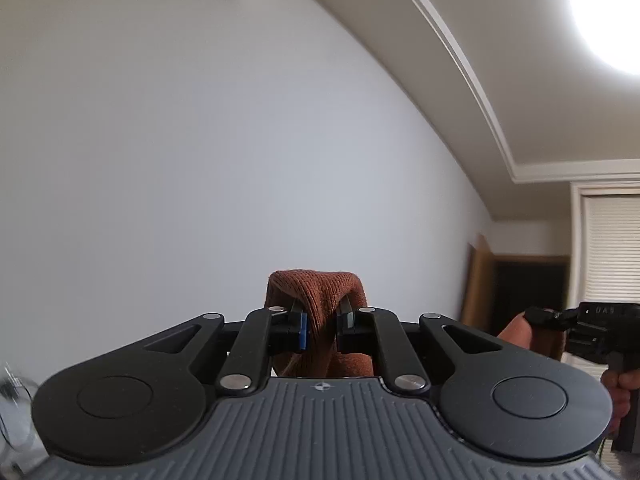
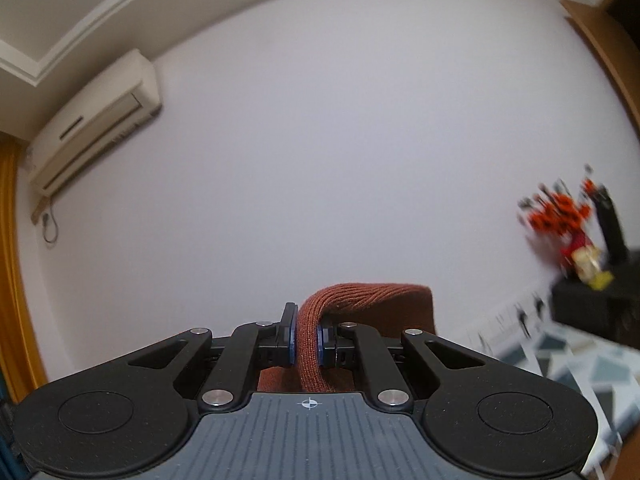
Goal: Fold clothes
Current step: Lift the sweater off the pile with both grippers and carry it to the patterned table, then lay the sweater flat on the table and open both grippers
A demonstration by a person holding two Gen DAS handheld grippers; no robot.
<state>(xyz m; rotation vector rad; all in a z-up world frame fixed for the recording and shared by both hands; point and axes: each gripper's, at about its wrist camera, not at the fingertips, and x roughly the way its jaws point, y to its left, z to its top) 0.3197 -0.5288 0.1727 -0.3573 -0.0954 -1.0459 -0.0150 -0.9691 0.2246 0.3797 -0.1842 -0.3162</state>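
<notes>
A rust-brown knitted garment [image 1: 316,300] is pinched between the fingers of my left gripper [image 1: 320,322], which is raised and points at a bare white wall. My right gripper [image 2: 306,338] is shut on another part of the same brown garment [image 2: 360,296], whose ribbed edge bulges above the fingers. In the left wrist view the right gripper [image 1: 548,316] shows at the far right, held by a hand, with brown cloth [image 1: 520,330] beside it. The rest of the garment hangs below, hidden by the gripper bodies.
A wall air conditioner [image 2: 96,120] hangs upper left in the right wrist view. A black cabinet [image 2: 596,308] with red flowers [image 2: 556,214] stands at right above a patterned surface [image 2: 560,364]. A doorway [image 1: 528,284] and a blinded window [image 1: 612,240] show at right.
</notes>
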